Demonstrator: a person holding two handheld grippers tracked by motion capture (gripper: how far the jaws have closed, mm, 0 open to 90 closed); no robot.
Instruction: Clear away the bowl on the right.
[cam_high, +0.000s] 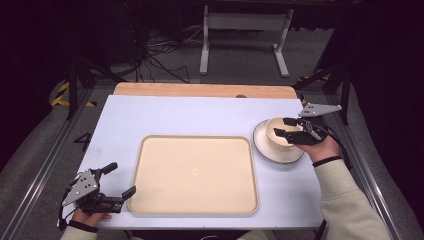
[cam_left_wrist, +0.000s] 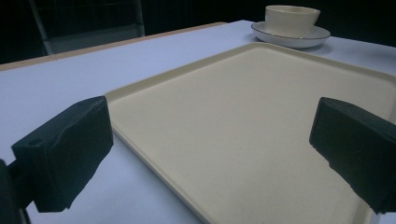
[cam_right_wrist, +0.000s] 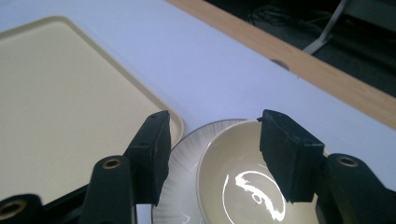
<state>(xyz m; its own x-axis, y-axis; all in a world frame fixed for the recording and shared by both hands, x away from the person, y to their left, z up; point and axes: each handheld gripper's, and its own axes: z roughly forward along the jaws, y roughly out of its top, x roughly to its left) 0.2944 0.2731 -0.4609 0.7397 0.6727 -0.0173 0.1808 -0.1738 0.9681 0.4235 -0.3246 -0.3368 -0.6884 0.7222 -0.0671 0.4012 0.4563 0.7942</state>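
a cream ceramic bowl (cam_high: 281, 132) sits on a white ribbed saucer (cam_high: 265, 148), just right of the large cream plastic tray (cam_high: 194, 173). the right hand-held gripper (cam_high: 284, 127) hovers over the bowl, jaws apart, empty; the left hand-held gripper (cam_high: 120, 179) waits apart by the tray's near-left corner.

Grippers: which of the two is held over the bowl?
The right gripper: its open jaws straddle the bowl on the plate. The left gripper sits beside the tray.
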